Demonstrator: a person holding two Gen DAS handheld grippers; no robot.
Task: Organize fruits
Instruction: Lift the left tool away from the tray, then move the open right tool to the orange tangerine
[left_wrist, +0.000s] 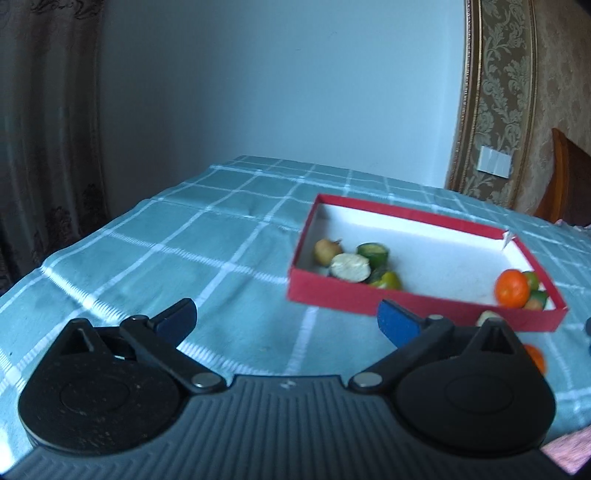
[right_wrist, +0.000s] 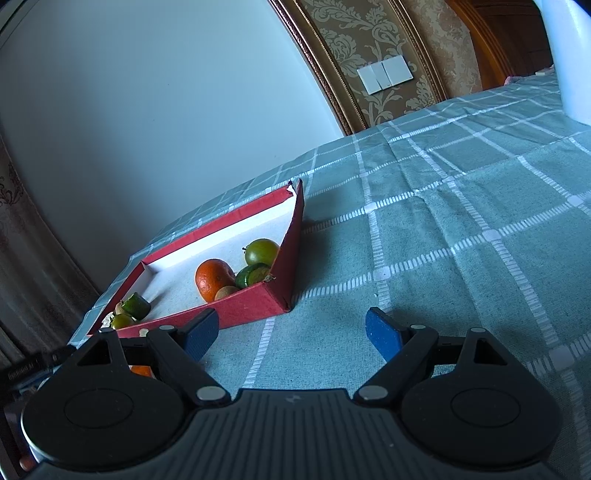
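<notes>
A shallow red box with a white inside lies on the checked tablecloth; it also shows in the right wrist view. One end holds a brown fruit, a pale cut fruit and green pieces. The other end holds an orange, also in the right wrist view, beside a green fruit. Another orange fruit lies on the cloth outside the box, partly hidden behind my left gripper. My left gripper is open and empty just short of the box. My right gripper is open and empty by the box's corner.
The teal checked tablecloth runs far to the right. A curtain hangs at the left beyond the table edge. A white wall stands behind, with a patterned panel and light switch. A wooden chair back stands at the far right.
</notes>
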